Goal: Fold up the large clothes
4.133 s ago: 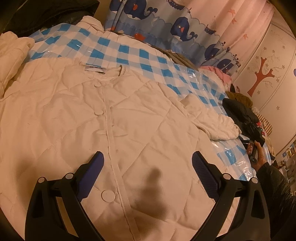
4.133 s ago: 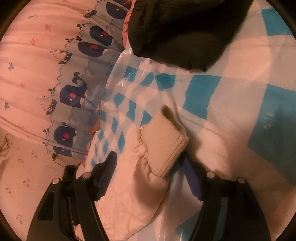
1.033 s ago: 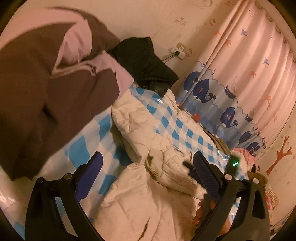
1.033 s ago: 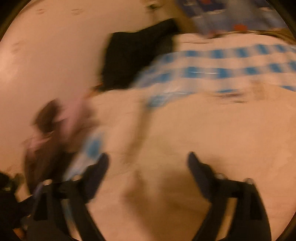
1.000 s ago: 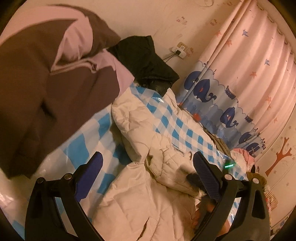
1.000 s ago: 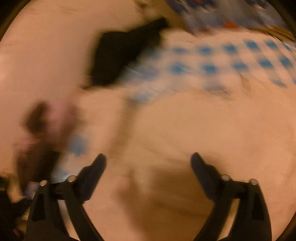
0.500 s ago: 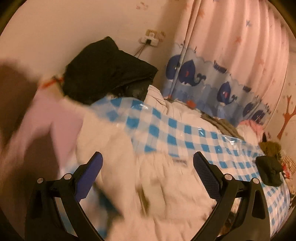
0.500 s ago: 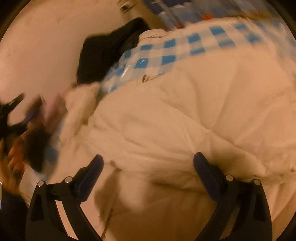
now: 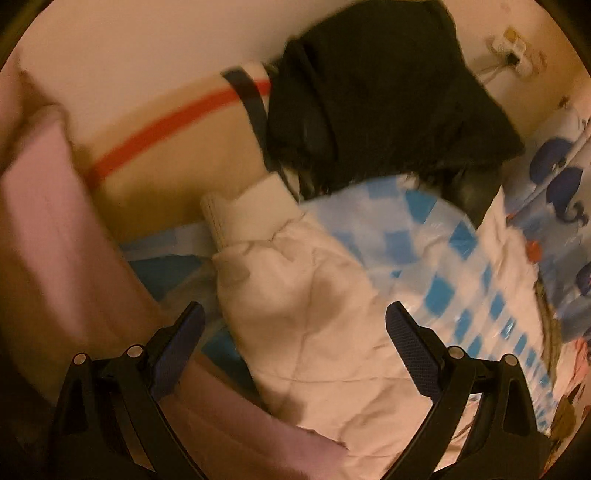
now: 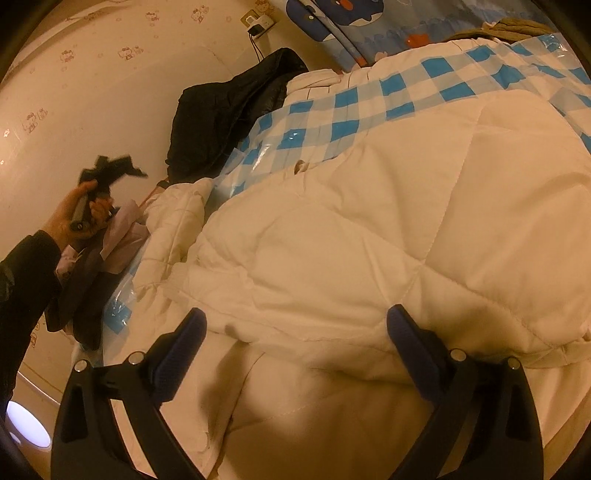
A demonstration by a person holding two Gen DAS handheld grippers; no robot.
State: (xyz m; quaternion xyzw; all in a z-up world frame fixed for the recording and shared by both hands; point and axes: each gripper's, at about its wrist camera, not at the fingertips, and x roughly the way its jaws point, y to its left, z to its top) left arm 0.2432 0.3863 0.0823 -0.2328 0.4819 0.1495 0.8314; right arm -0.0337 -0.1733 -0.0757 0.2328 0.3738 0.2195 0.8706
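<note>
Your left gripper (image 9: 293, 325) is wide open and holds nothing, just above the white coat's sleeve (image 9: 295, 295). Your right gripper (image 10: 295, 332) is open too, over the white coat (image 10: 369, 229) spread on the blue checked sheet (image 10: 332, 110).

Blue-white checkered sheet (image 10: 343, 110) covers the bed. Black jacket (image 9: 388, 92) heaped against the wall, wall socket (image 10: 258, 22) with cable above it. Whale-print curtain (image 9: 554, 192) at right. Pink-brown garment (image 9: 40, 221) at left edge, blurred.
</note>
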